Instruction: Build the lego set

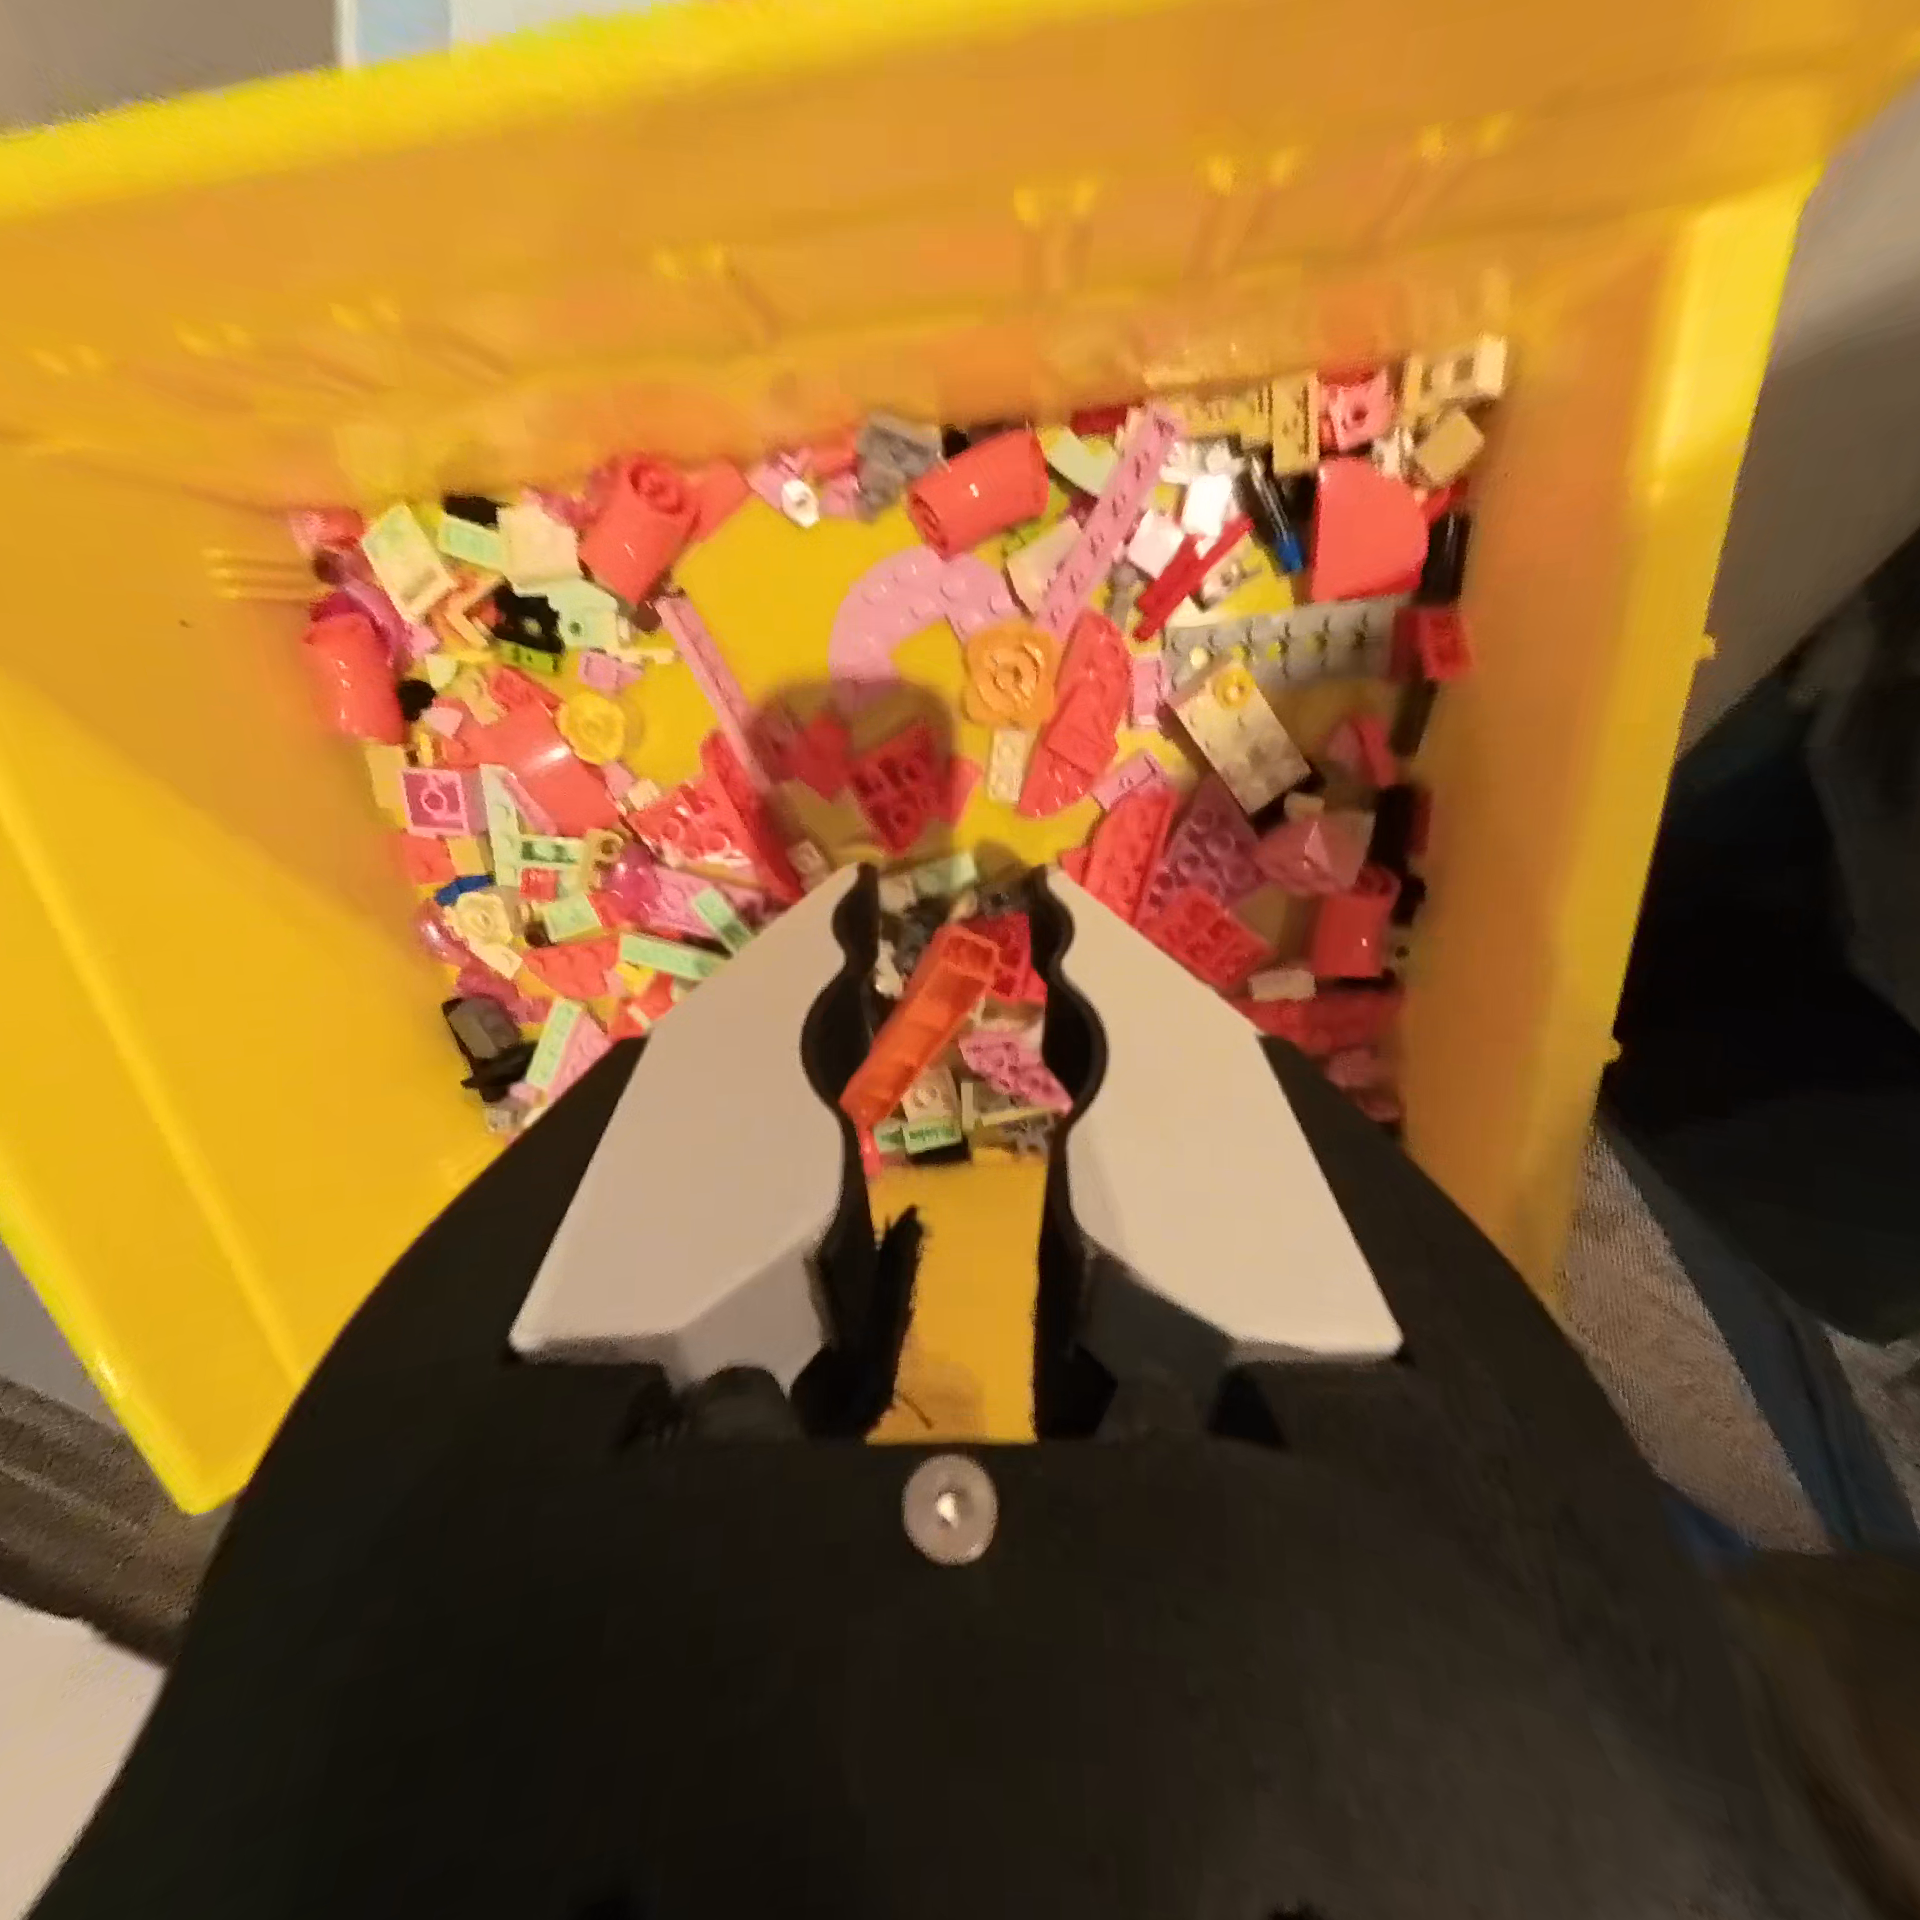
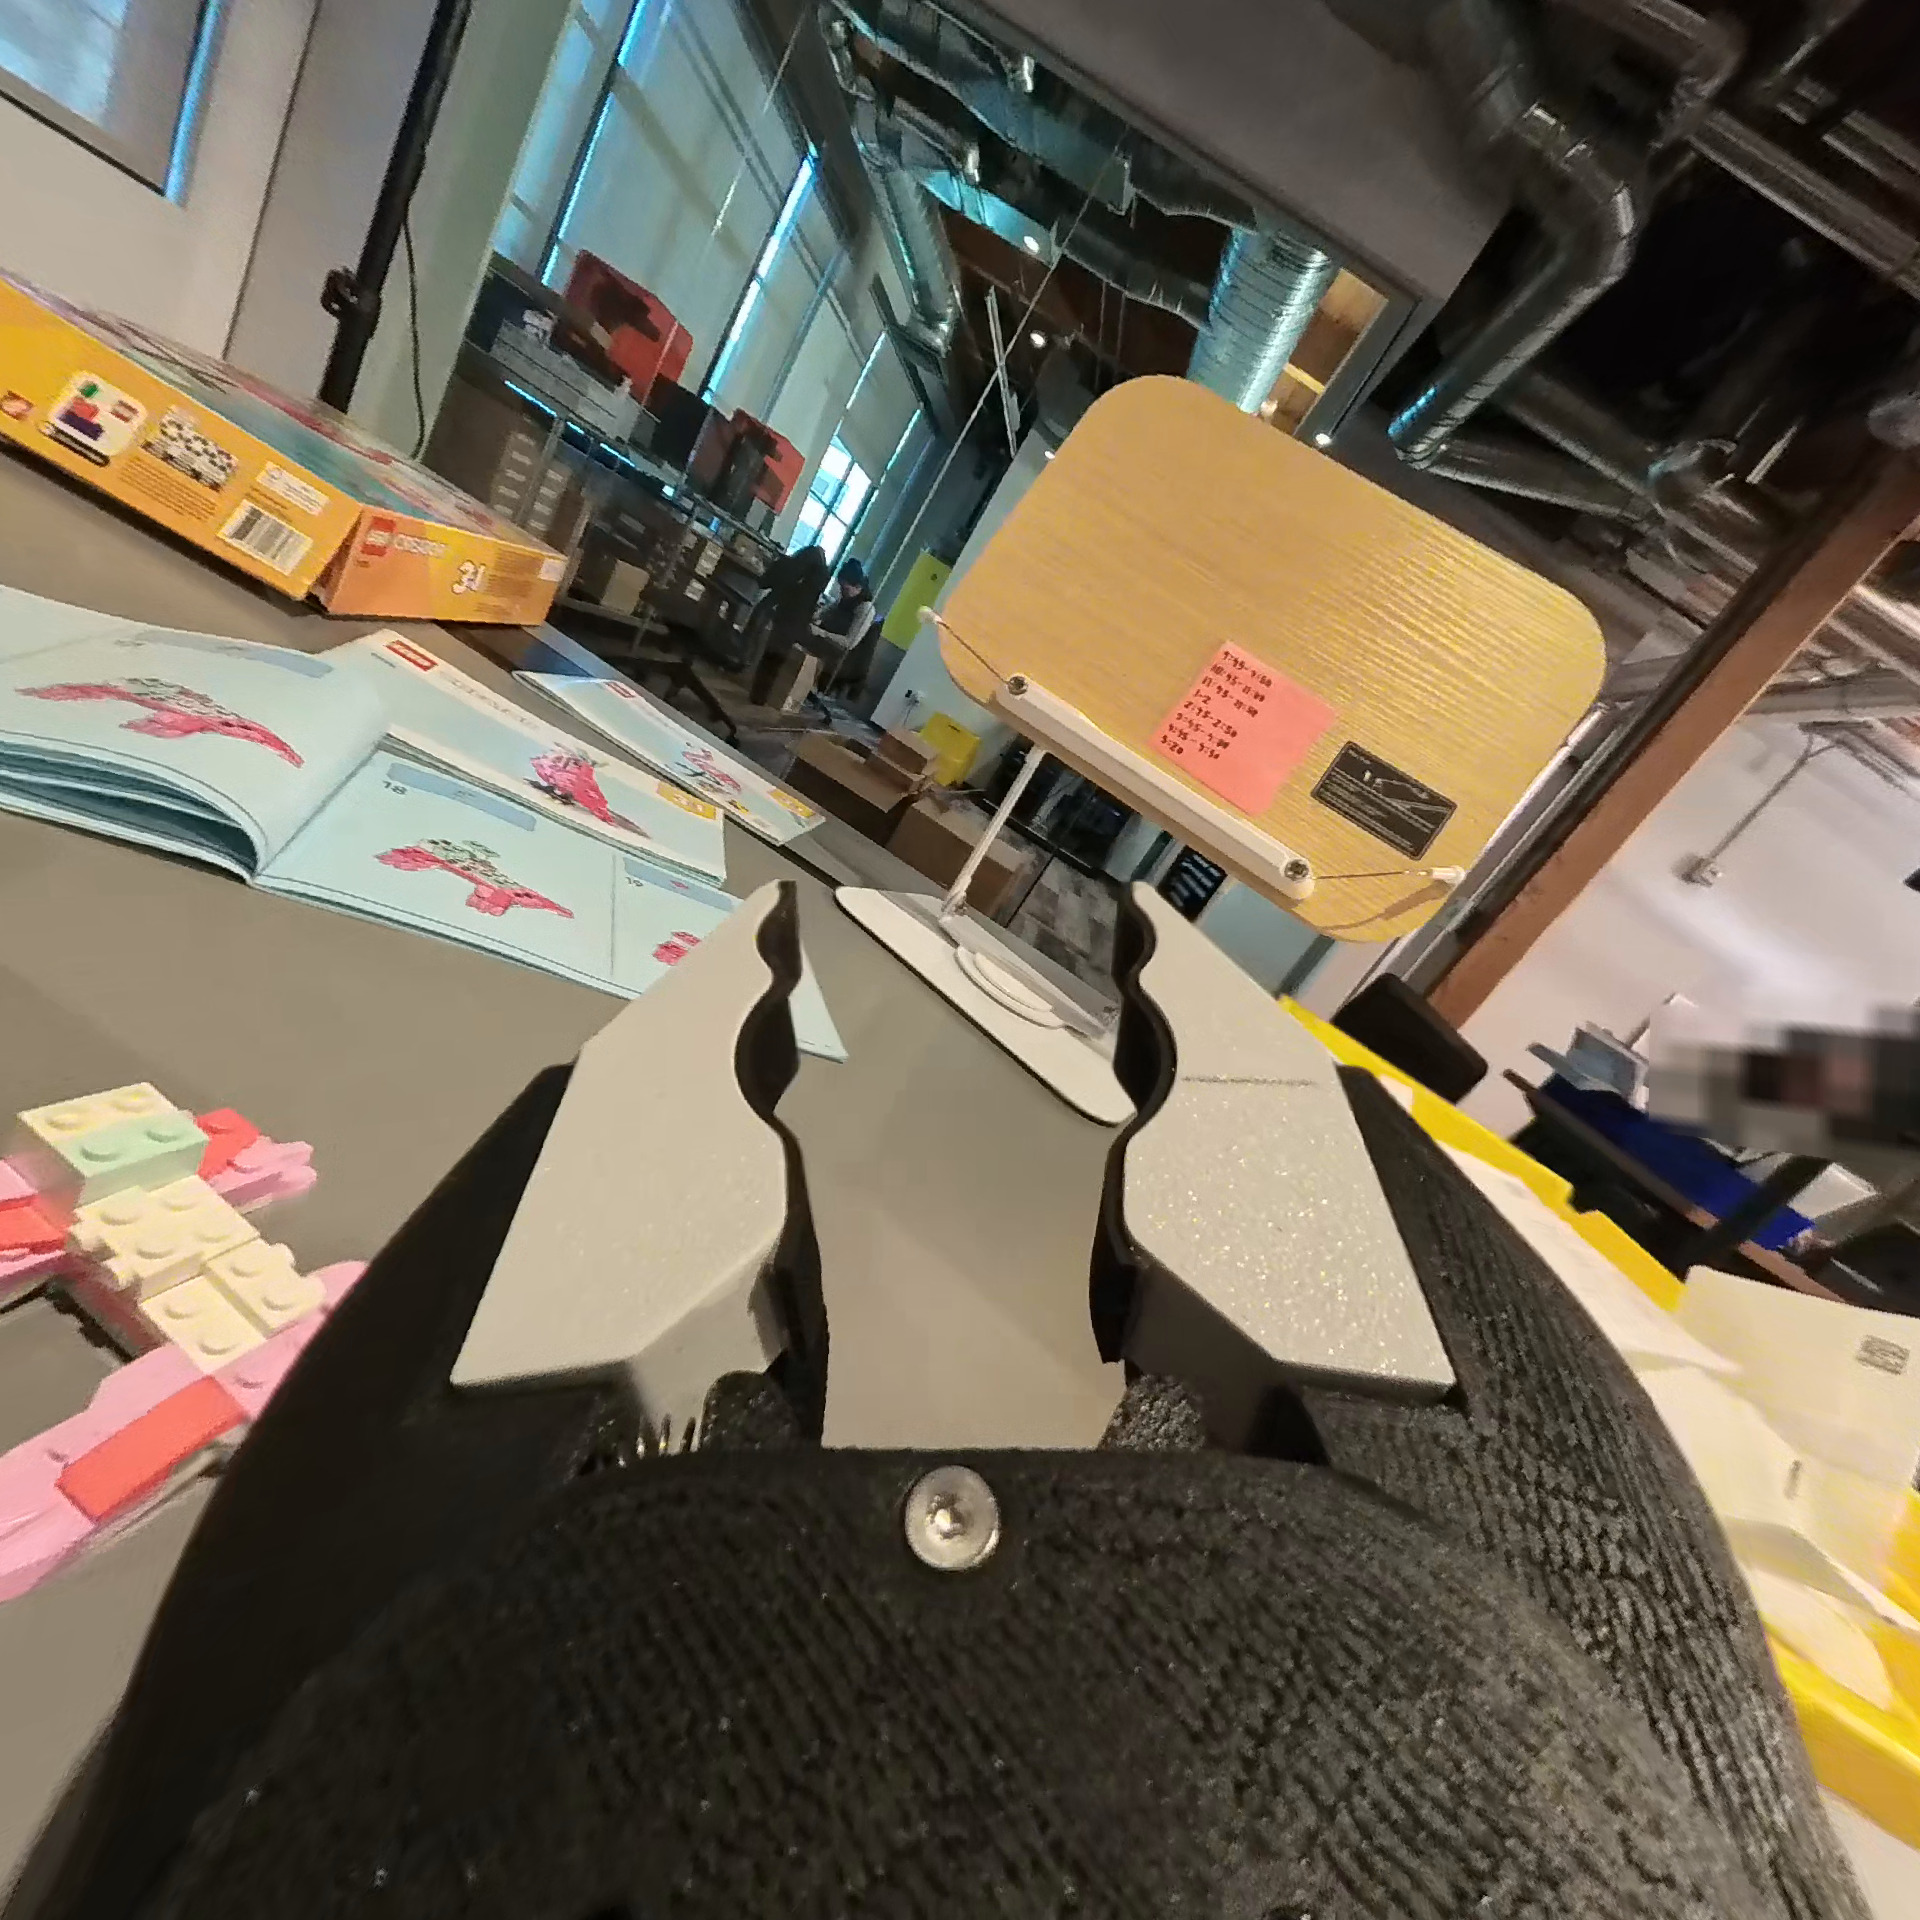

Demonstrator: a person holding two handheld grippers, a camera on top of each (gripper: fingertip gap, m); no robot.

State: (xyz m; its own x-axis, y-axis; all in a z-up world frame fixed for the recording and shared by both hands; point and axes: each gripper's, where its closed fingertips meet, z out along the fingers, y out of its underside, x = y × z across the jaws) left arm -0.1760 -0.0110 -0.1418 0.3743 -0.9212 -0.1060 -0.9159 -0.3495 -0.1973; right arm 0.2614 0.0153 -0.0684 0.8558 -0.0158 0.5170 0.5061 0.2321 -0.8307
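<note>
Yellow bin [image 1: 187,935] | left tool [image 1: 951,883] angled in, parted | right tool [image 2: 961,904] level over table [image 2: 260,987]

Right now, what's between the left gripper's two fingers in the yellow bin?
In the left wrist view, an orange brick shows in the gap of the left gripper, lying on the loose pile in the yellow bin.

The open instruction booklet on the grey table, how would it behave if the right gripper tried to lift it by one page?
The open instruction booklet would probably flop: its thin pages already curve at the spine. A single page might tear or slip from the open right gripper. It looks light, so a push would likely slide it across the grey table.
</note>
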